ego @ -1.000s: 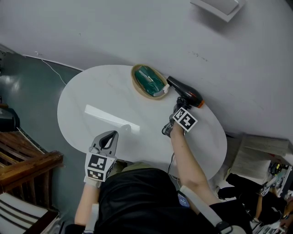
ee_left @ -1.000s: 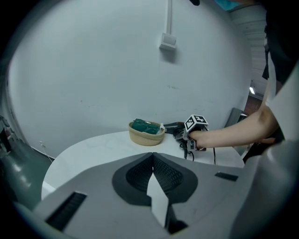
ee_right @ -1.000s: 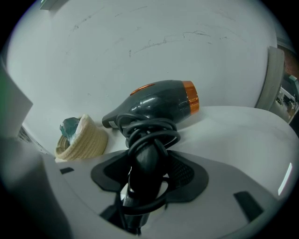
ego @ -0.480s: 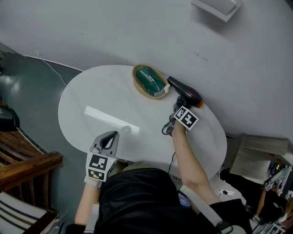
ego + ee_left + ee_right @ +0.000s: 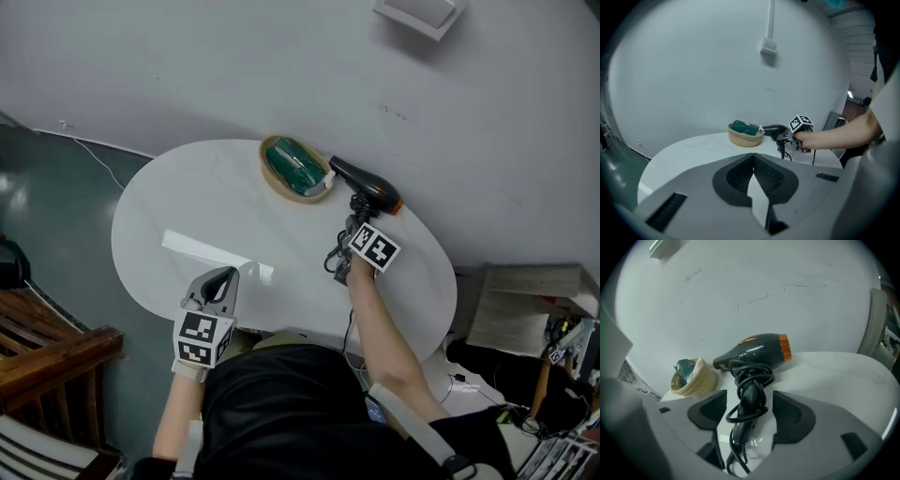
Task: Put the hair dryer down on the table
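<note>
The dark grey hair dryer (image 5: 366, 186) with an orange rear ring lies on the white oval table (image 5: 187, 197), next to the basket. Its cord is wound round the handle (image 5: 749, 401). My right gripper (image 5: 352, 225) straddles that handle; its jaws are opening, and in the right gripper view (image 5: 750, 404) there is a gap on either side, so the pads do not press on it. My left gripper (image 5: 222, 278) hovers over the table's near edge, shut on nothing (image 5: 753, 161). The left gripper view shows the dryer (image 5: 774, 130) far across the table.
A woven basket (image 5: 295, 169) holding a green thing stands just left of the dryer's nozzle. A white strip (image 5: 206, 253) lies on the table near my left gripper. Behind the table rises a wall with a white box (image 5: 417, 11). A wooden chair (image 5: 47, 347) is at left, papers (image 5: 525, 305) at right.
The head view has shifted a little. The dryer stays beside the basket, with my right gripper still at its handle. The left gripper has not moved.
</note>
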